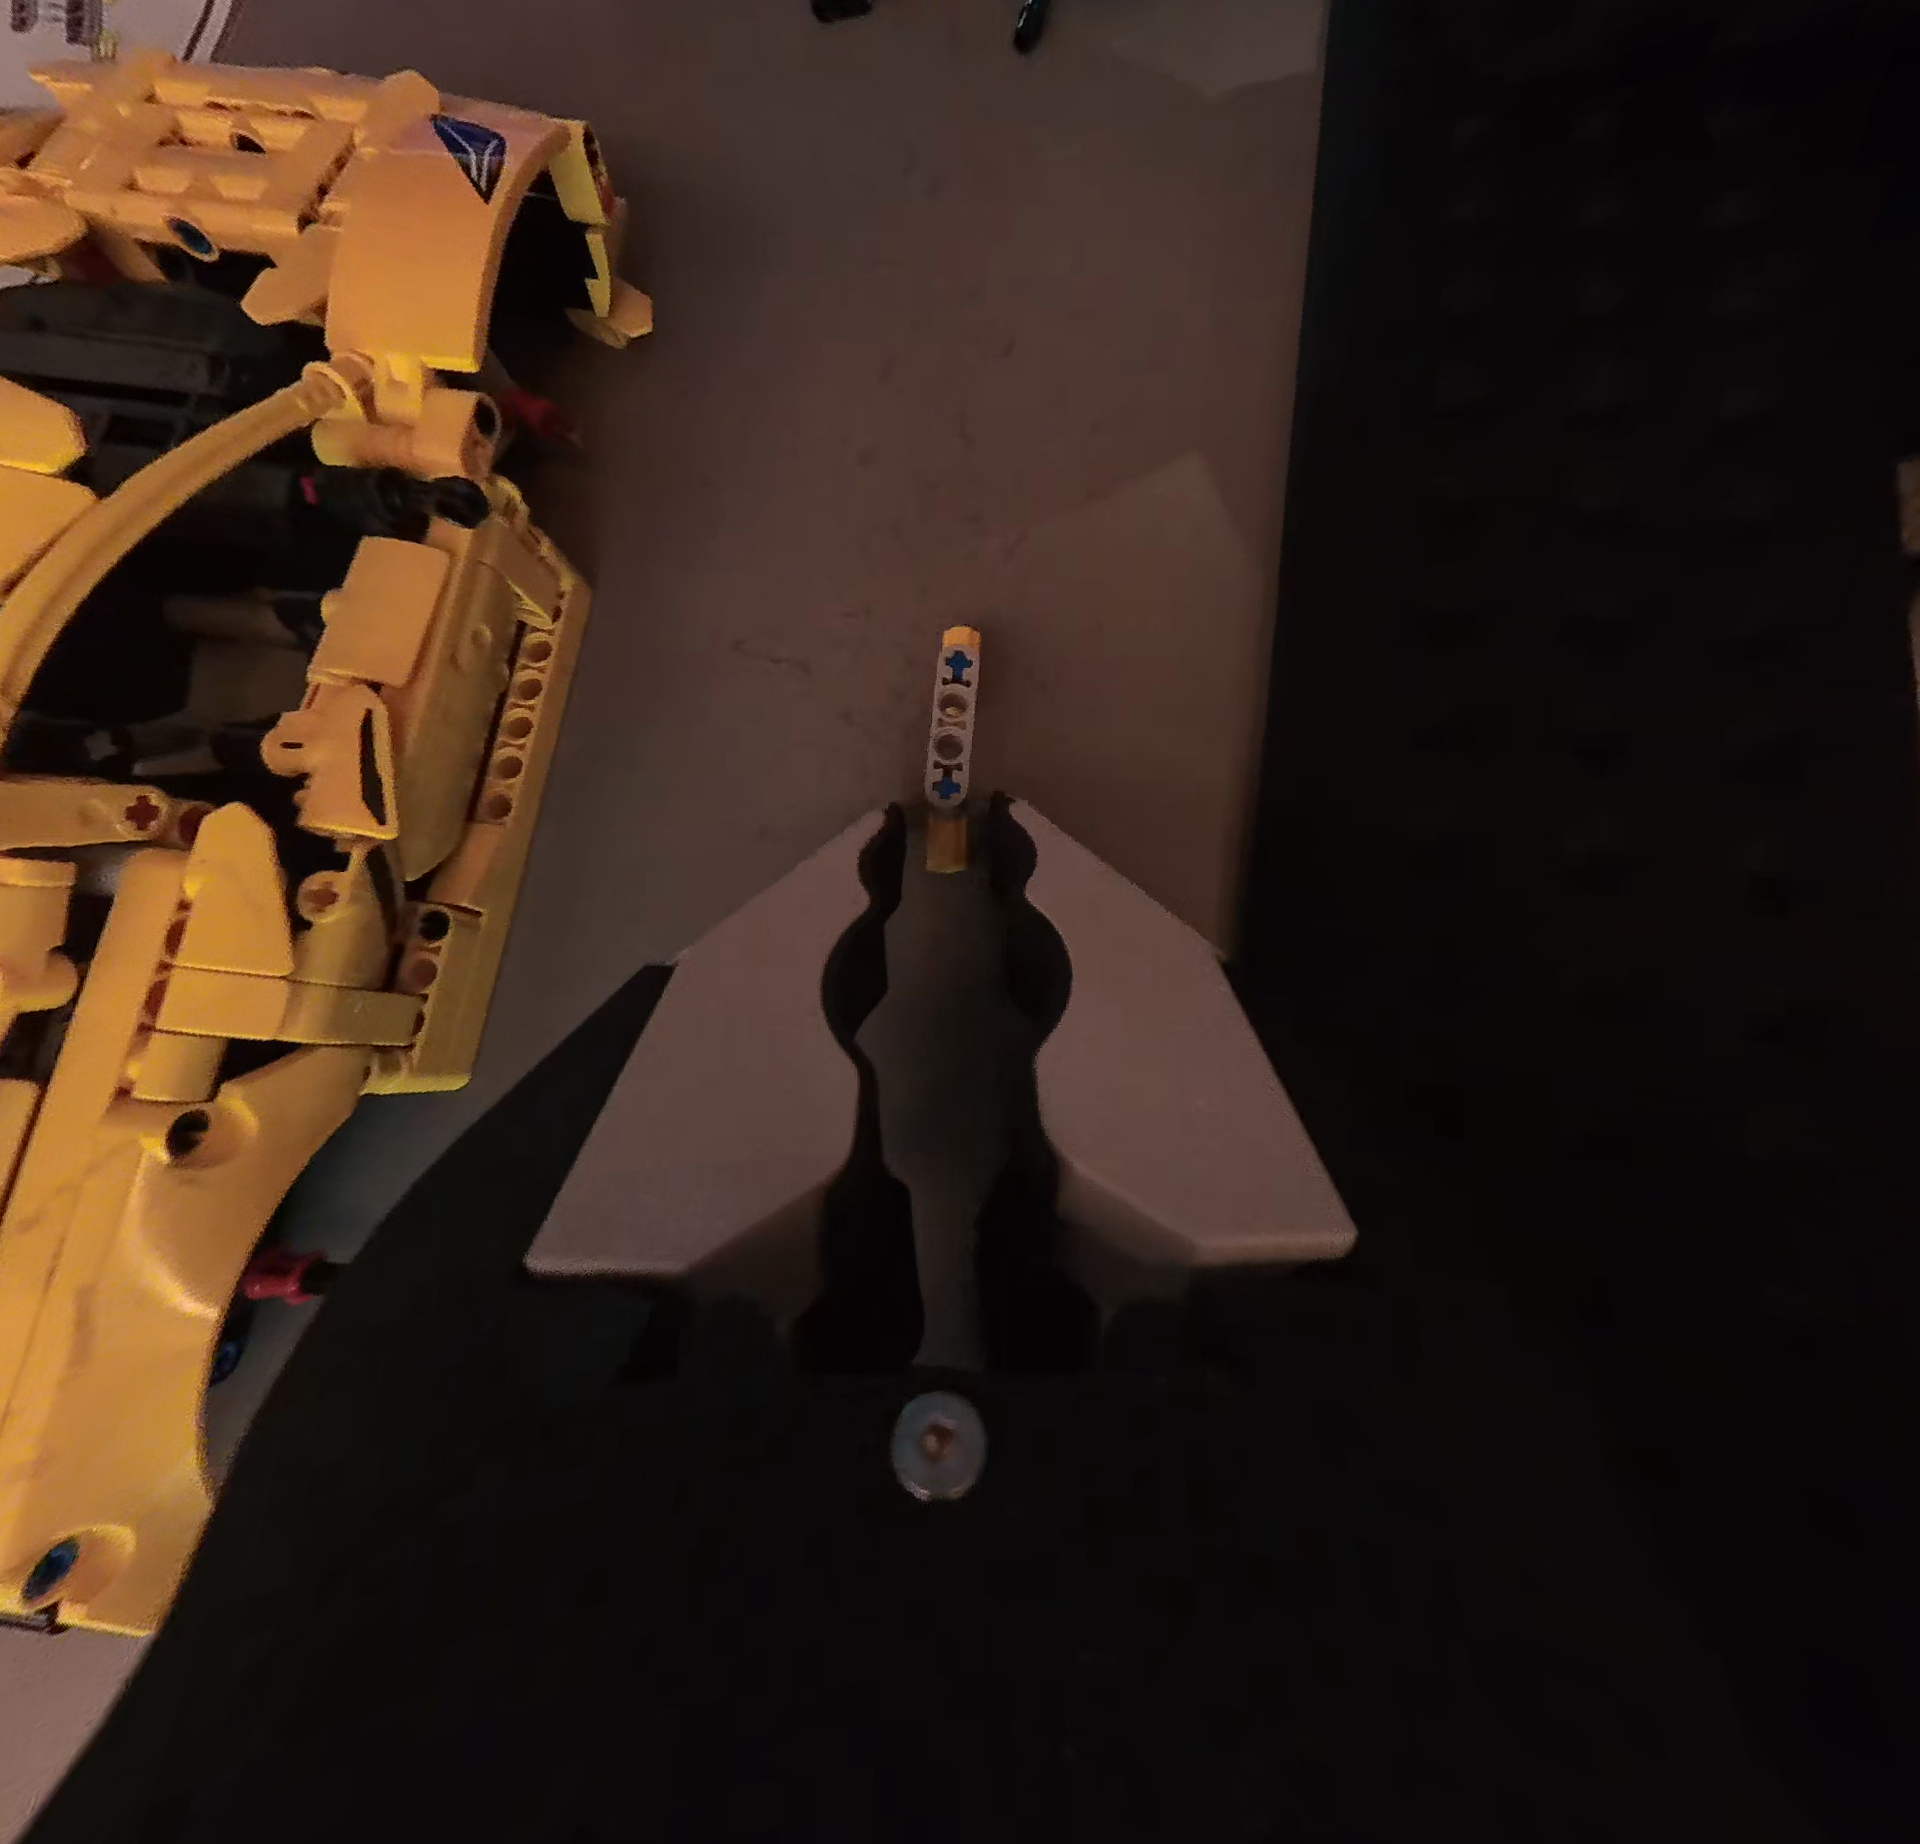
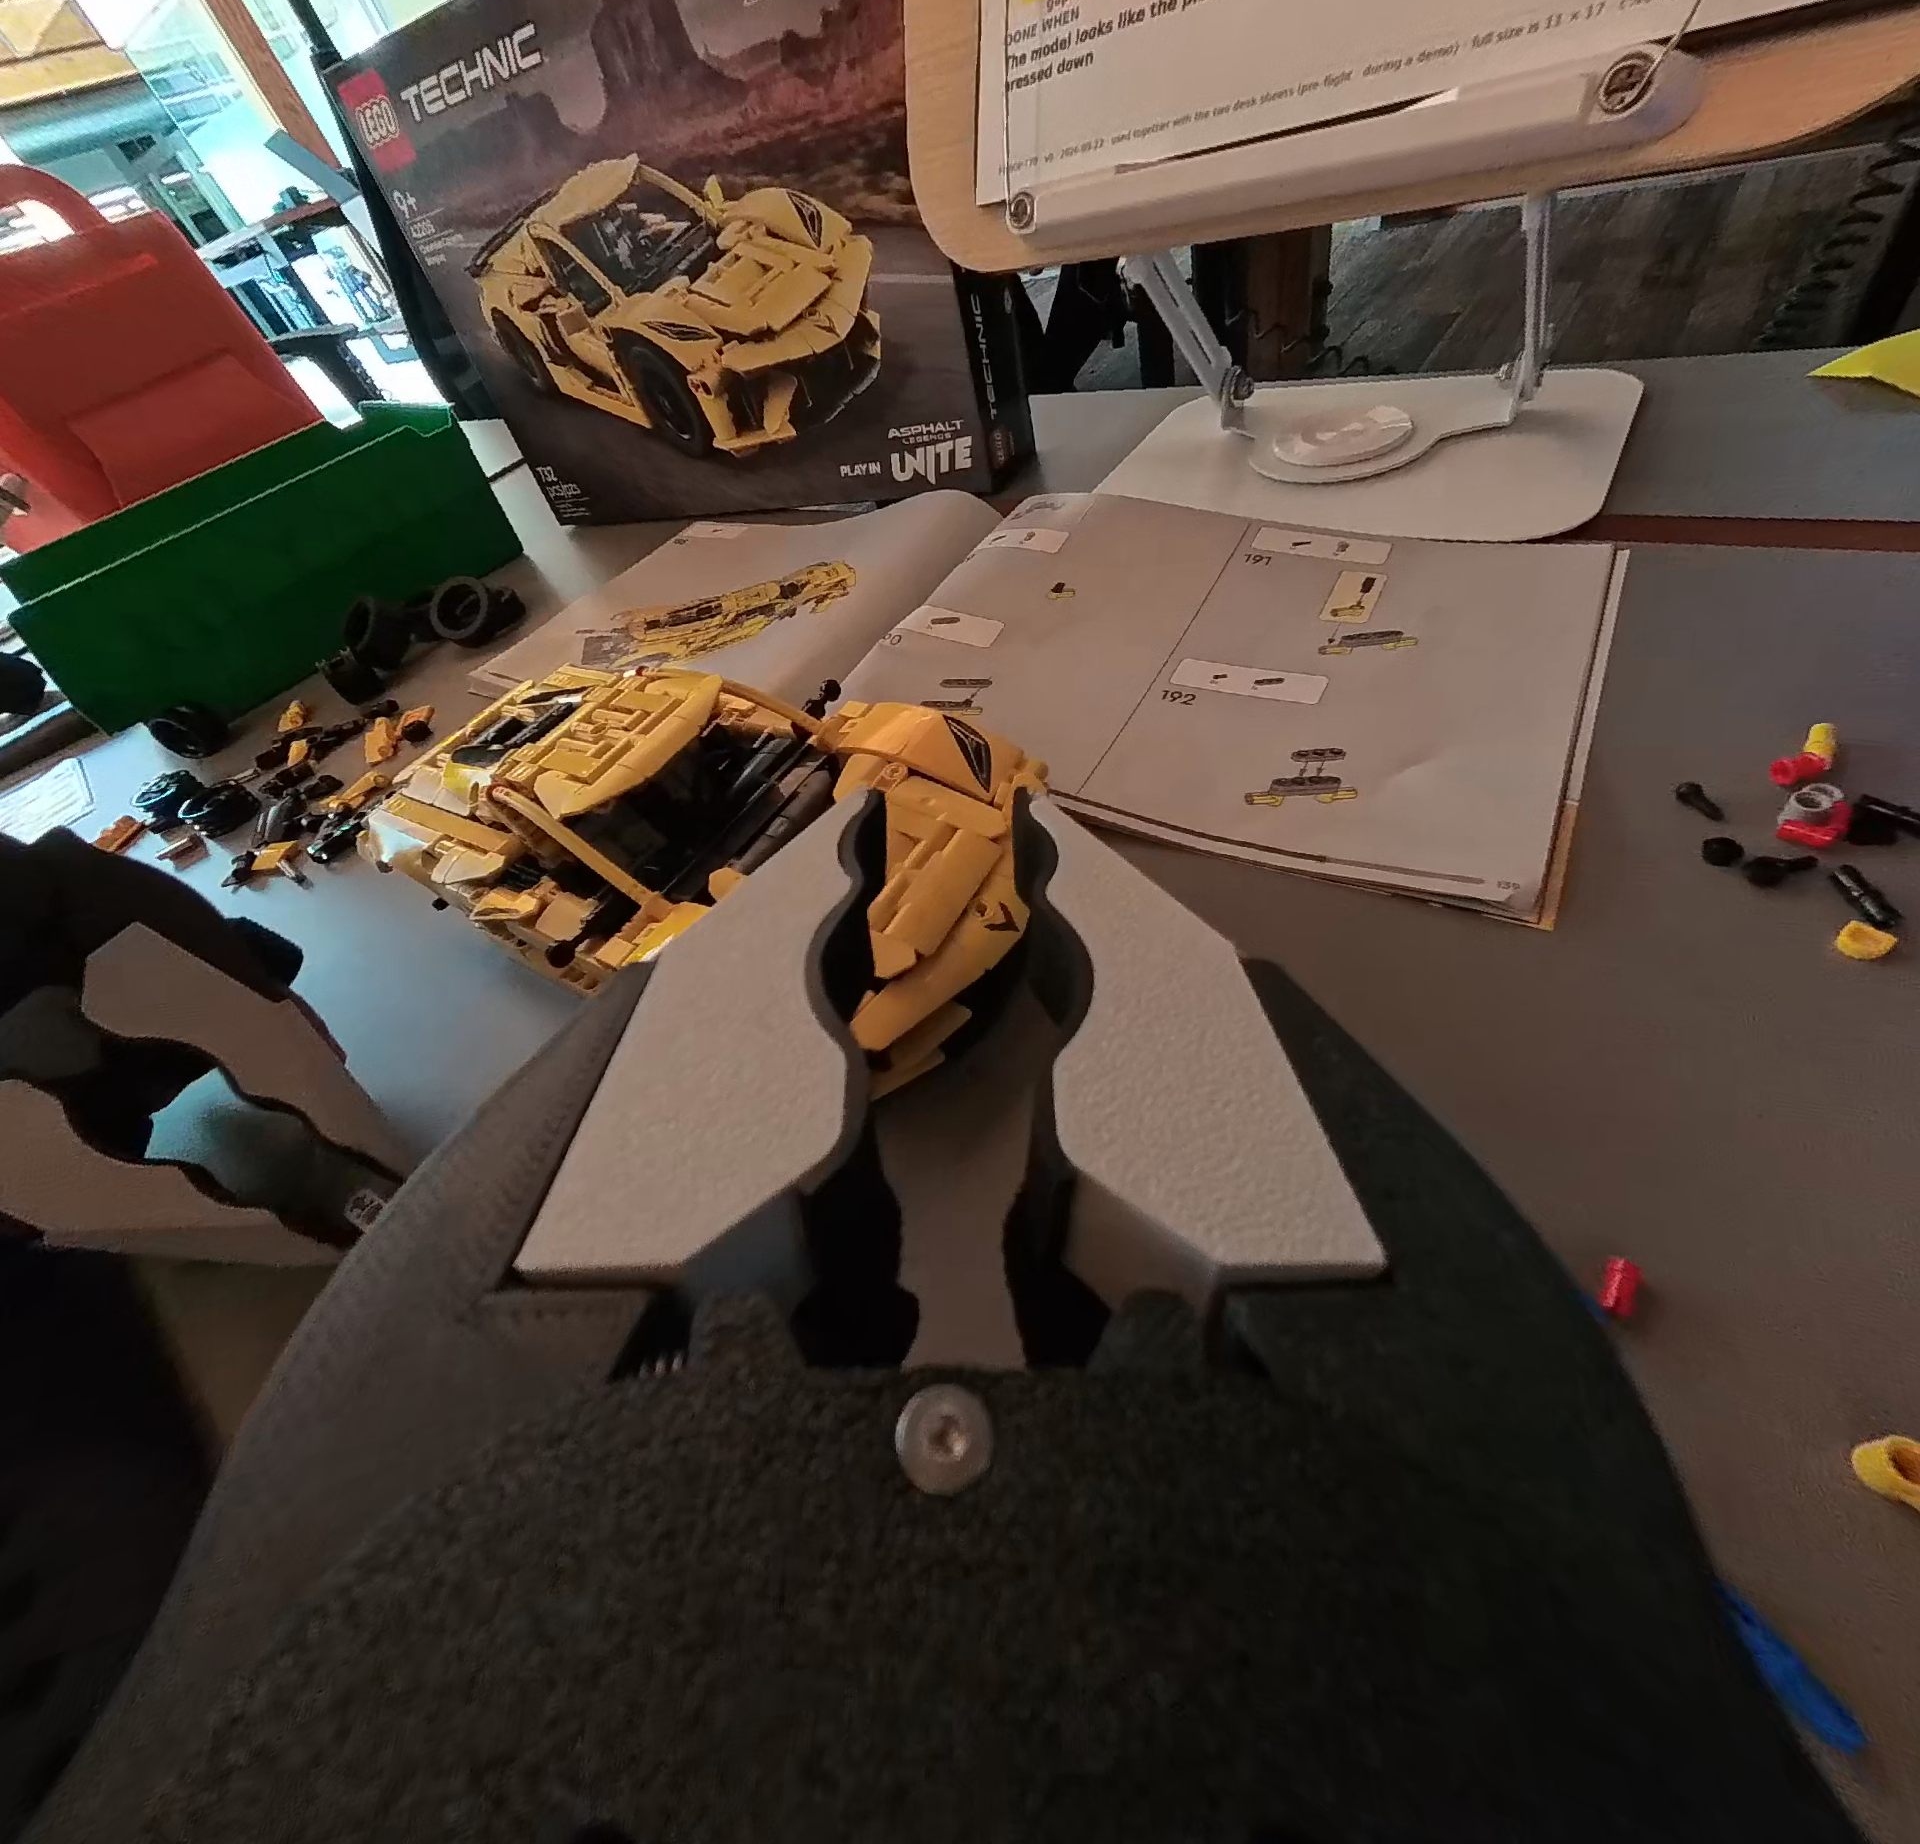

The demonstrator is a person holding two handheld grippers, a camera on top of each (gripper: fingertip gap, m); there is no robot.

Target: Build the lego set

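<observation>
Left tool [image 1: 943, 807] is clenched on a small grey beam with yellow ends [image 1: 952, 734], held over the grey bench [image 1: 935, 340] just right of the yellow car model [image 1: 260, 651]. Right tool [image 2: 940, 818] hovers with fingers slightly parted, grasping nothing, before the model's nose. Beyond lie the open instruction booklet [image 2: 1299, 672], loose pieces [image 2: 1818, 838], a green bin [image 2: 260, 568] and the set's box [image 2: 675, 236].

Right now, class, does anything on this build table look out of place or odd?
Mostly no: loose parts lie scattered, as usual mid-build. One oddity: the car sits partly on the open manual, covering part of its left page.
</observation>
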